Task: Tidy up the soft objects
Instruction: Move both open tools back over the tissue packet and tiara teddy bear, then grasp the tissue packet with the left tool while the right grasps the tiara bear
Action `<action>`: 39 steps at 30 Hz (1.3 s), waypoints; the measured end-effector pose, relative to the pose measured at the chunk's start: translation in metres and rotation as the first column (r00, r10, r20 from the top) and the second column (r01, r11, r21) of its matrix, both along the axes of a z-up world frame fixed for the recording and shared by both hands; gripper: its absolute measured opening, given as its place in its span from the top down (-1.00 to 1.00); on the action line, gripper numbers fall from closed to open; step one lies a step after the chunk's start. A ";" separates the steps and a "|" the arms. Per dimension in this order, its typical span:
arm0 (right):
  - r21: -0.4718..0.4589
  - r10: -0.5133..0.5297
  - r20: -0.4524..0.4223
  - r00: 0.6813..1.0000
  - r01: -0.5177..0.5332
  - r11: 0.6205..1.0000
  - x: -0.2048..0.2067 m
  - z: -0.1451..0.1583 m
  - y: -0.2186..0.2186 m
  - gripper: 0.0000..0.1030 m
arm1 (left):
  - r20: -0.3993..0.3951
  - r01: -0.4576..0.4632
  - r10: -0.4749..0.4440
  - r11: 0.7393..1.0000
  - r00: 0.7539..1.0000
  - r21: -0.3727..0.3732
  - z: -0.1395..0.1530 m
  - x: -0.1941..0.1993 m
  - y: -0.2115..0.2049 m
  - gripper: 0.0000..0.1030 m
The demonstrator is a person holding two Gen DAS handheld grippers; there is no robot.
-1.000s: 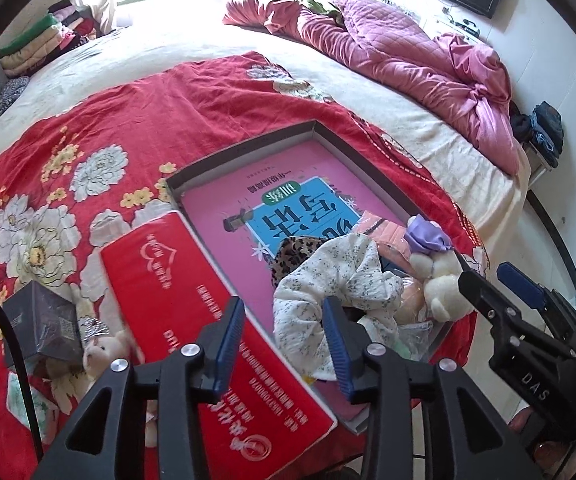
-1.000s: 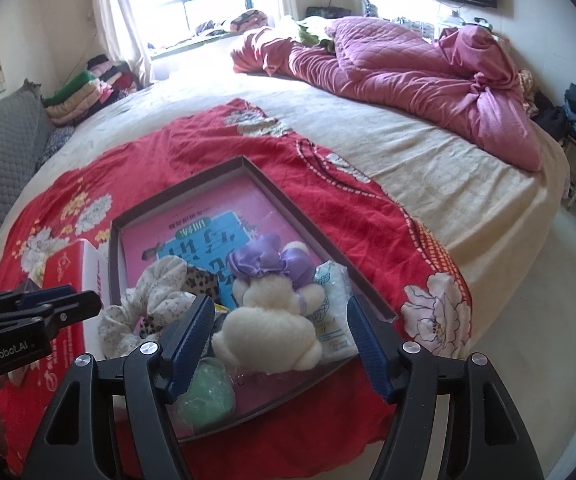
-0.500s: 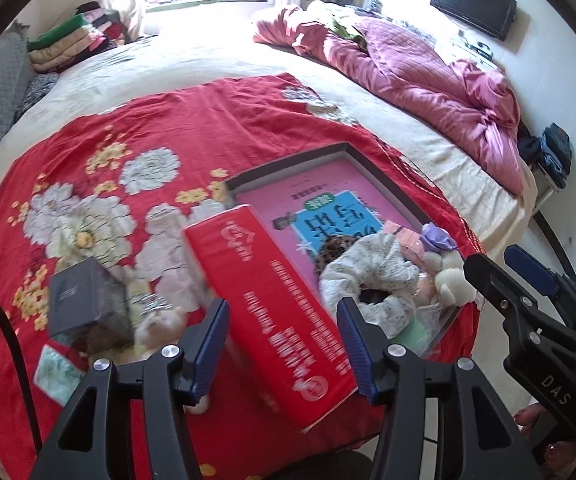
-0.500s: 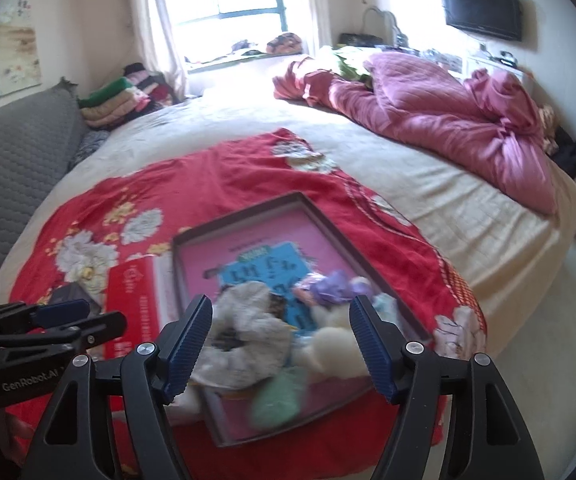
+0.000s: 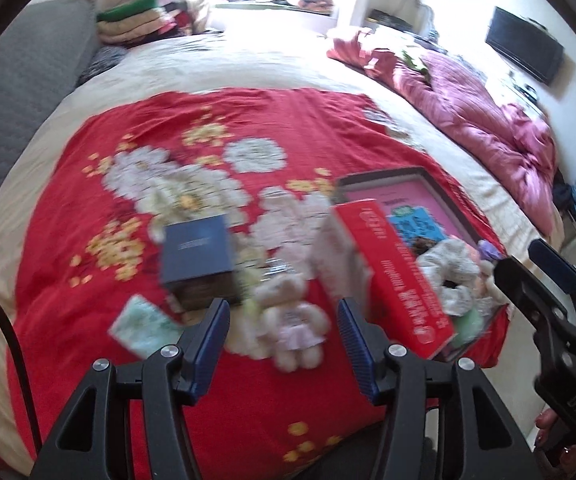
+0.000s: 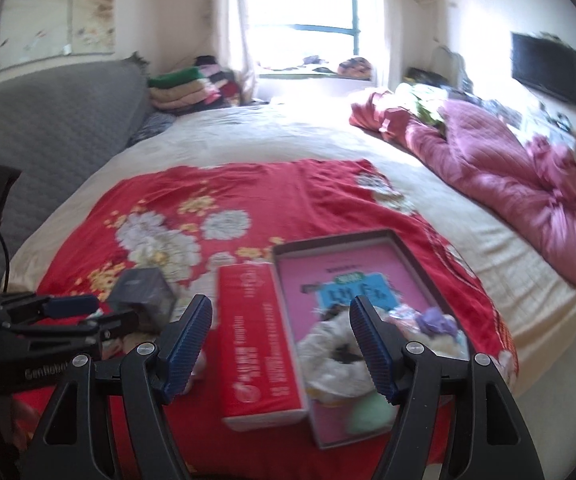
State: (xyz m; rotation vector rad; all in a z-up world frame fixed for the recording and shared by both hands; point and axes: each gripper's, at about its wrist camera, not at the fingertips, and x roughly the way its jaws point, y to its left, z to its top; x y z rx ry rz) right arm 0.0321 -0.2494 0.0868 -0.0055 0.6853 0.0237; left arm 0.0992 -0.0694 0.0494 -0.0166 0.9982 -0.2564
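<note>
Fingers wide apart, holding nothing

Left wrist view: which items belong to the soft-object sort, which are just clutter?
Job:
small plush bear
floral scrunchie
purple-bowed plush
tray
left gripper, open

Clutter:
red box
dark cube box
pink quilt
folded clothes stack
</note>
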 end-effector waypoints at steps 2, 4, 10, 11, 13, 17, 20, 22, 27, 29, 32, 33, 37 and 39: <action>-0.012 0.029 -0.007 1.000 -0.029 0.999 0.001 -0.002 0.017 -0.42 | -0.002 -0.037 0.037 0.999 0.999 0.004 -0.002 0.000 0.020 -0.08; -0.020 0.052 -0.019 0.998 -0.053 0.998 0.003 -0.005 0.031 -0.42 | -0.008 -0.067 0.067 0.998 0.998 -0.002 -0.004 -0.001 0.038 -0.08; -0.022 0.119 -0.072 0.990 -0.121 0.992 0.012 -0.024 0.068 -0.42 | -0.037 -0.150 0.149 0.989 0.988 -0.012 -0.018 -0.003 0.090 -0.09; -0.021 0.132 -0.083 0.988 -0.134 0.991 0.014 -0.028 0.076 -0.42 | -0.042 -0.158 0.157 0.987 0.987 -0.013 -0.020 -0.003 0.095 -0.09; -0.021 0.146 -0.105 0.984 -0.148 0.989 0.018 -0.037 0.086 -0.42 | -0.053 -0.185 0.184 0.983 0.982 -0.013 -0.028 -0.002 0.108 -0.09; -0.018 0.168 -0.151 0.974 -0.172 0.985 0.024 -0.055 0.101 -0.42 | -0.093 -0.228 0.226 0.973 0.970 -0.015 -0.047 0.002 0.129 -0.10; -0.034 0.176 -0.183 0.967 -0.185 0.982 0.029 -0.069 0.111 -0.42 | -0.135 -0.248 0.240 0.968 0.961 -0.047 -0.063 0.006 0.139 -0.11; -0.042 0.180 -0.206 0.962 -0.193 0.980 0.034 -0.080 0.117 -0.42 | -0.174 -0.262 0.246 0.962 0.954 -0.075 -0.077 0.011 0.143 -0.12; -0.039 0.177 -0.253 0.951 -0.193 0.980 0.047 -0.104 0.124 -0.42 | -0.256 -0.297 0.258 0.946 0.932 -0.130 -0.108 0.025 0.147 -0.15; -0.047 0.172 -0.264 0.949 -0.191 0.980 0.052 -0.112 0.126 -0.42 | -0.294 -0.311 0.255 0.937 0.921 -0.162 -0.120 0.032 0.147 -0.15; -0.067 0.168 -0.292 0.942 -0.195 0.979 0.059 -0.127 0.130 -0.42 | -0.330 -0.328 0.255 0.926 0.909 -0.189 -0.135 0.041 0.147 -0.15; -0.075 0.163 -0.302 0.939 -0.194 0.978 0.061 -0.131 0.131 -0.42 | -0.336 -0.330 0.254 0.925 0.907 -0.190 -0.137 0.043 0.146 -0.15; -0.080 0.144 -0.335 0.931 -0.180 0.980 0.070 -0.146 0.130 -0.42 | -0.332 -0.334 0.259 0.923 0.907 -0.190 -0.144 0.050 0.143 -0.17; -0.083 0.129 -0.349 0.928 -0.167 0.982 0.075 -0.153 0.130 -0.42 | -0.320 -0.328 0.257 0.925 0.912 -0.193 -0.145 0.052 0.141 -0.17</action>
